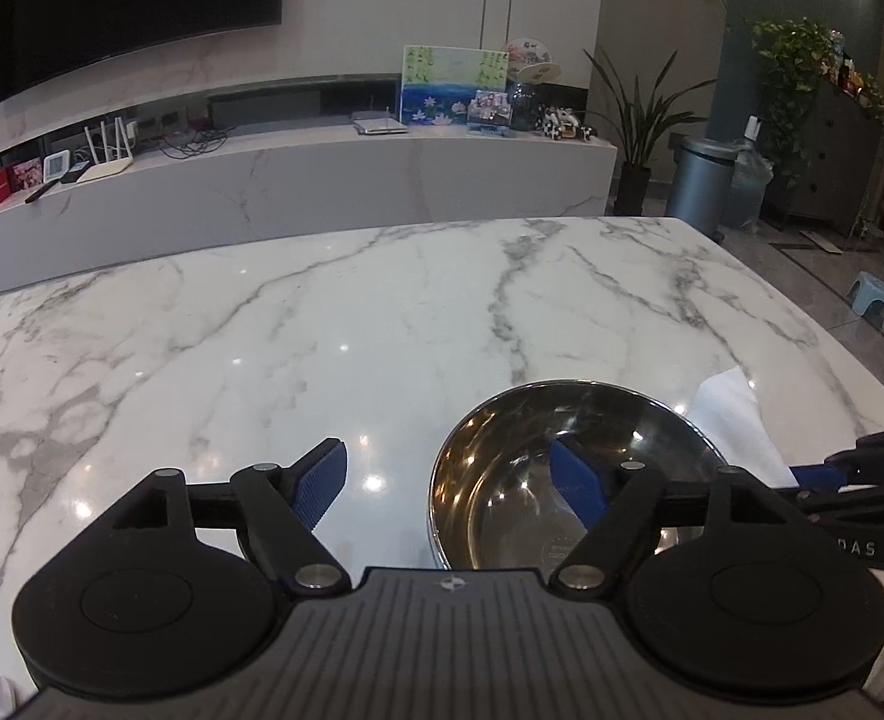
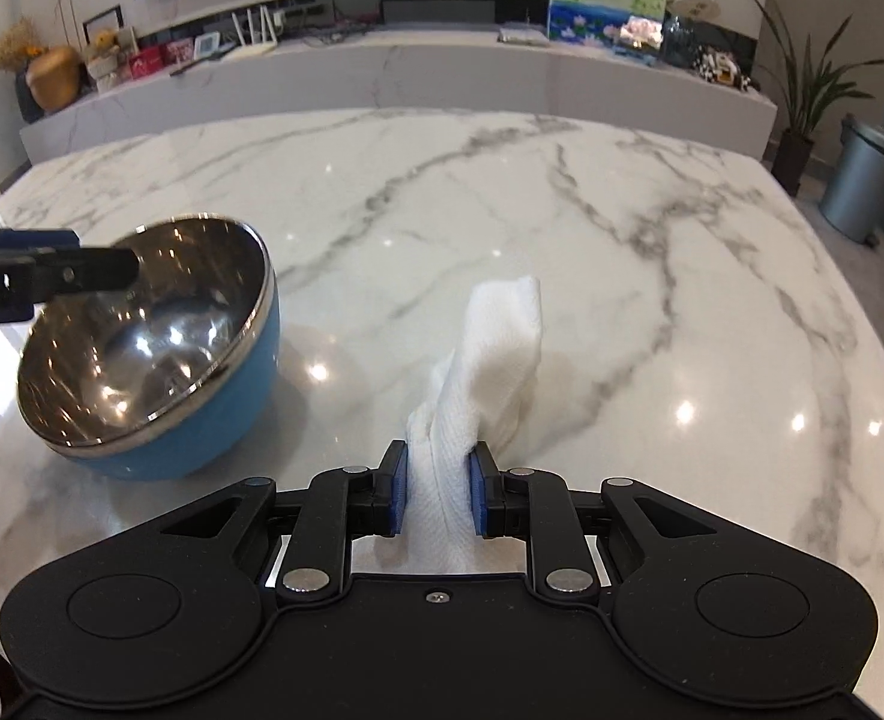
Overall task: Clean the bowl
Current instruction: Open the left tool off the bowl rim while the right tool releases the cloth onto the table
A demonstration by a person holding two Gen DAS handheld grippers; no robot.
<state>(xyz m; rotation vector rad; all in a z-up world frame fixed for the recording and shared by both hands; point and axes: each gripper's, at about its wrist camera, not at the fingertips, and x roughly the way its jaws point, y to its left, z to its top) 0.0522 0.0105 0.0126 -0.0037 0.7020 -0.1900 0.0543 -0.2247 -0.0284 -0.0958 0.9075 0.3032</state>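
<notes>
Left wrist: fingers (image 1: 320, 480) spread wide, straddling near rim of bowl (image 1: 568, 468), one pad inside, poised to steady it. Right wrist: fingers (image 2: 398, 489) clenched on paper towel (image 2: 490, 354); bowl (image 2: 159, 348) tilted leftward, exposed for wiping.

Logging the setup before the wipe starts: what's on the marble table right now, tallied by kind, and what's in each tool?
Bowls: 1, the bowl, steel inside, blue outside, tilted on the table
Paper towels: 1, the paper towel, clamped in the right tool
Tools: 2, the left tool is open at the bowl's rim
Total: 4
</notes>
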